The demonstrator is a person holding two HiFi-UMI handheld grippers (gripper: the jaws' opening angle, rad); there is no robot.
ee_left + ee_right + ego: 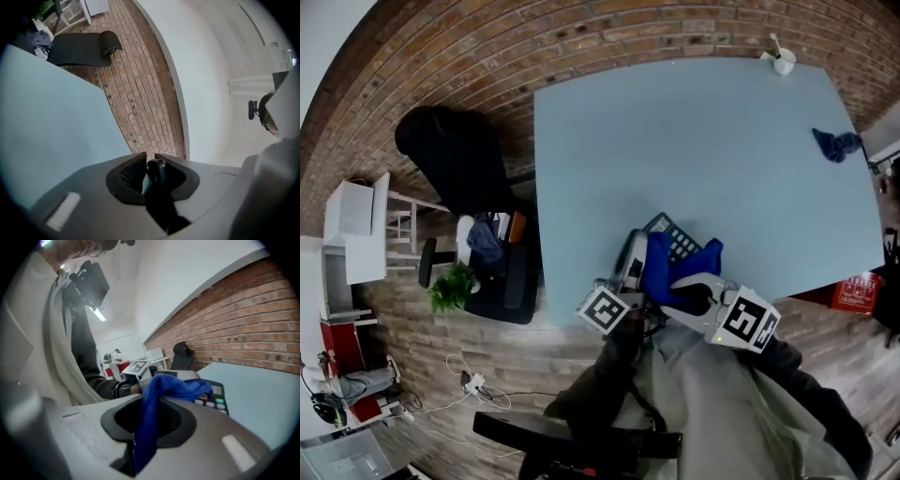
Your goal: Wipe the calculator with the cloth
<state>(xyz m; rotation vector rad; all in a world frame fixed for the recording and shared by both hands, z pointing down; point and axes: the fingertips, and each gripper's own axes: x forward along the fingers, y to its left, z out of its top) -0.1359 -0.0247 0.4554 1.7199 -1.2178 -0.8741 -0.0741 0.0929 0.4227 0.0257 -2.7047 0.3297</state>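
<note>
Pinching the cloth (176, 386), the right claw (149, 420) holds it on the calculator (213, 398) clamped by the left claw (151, 176).

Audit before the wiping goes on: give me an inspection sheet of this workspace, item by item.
Surface: light blue table, no spills seen.
Job's things: calculator near the table's front edge; blue cloth draped over it.
Clutter: second dark blue cloth at far right; white cup at the far edge.
Tools: right tool shut on the blue cloth; left tool shut on a dark edge, seemingly the calculator's.
Cables: white power strip with leads on the floor.
Surroundings: brick floor, black chair, potted plant, white shelf unit, red box.
</note>
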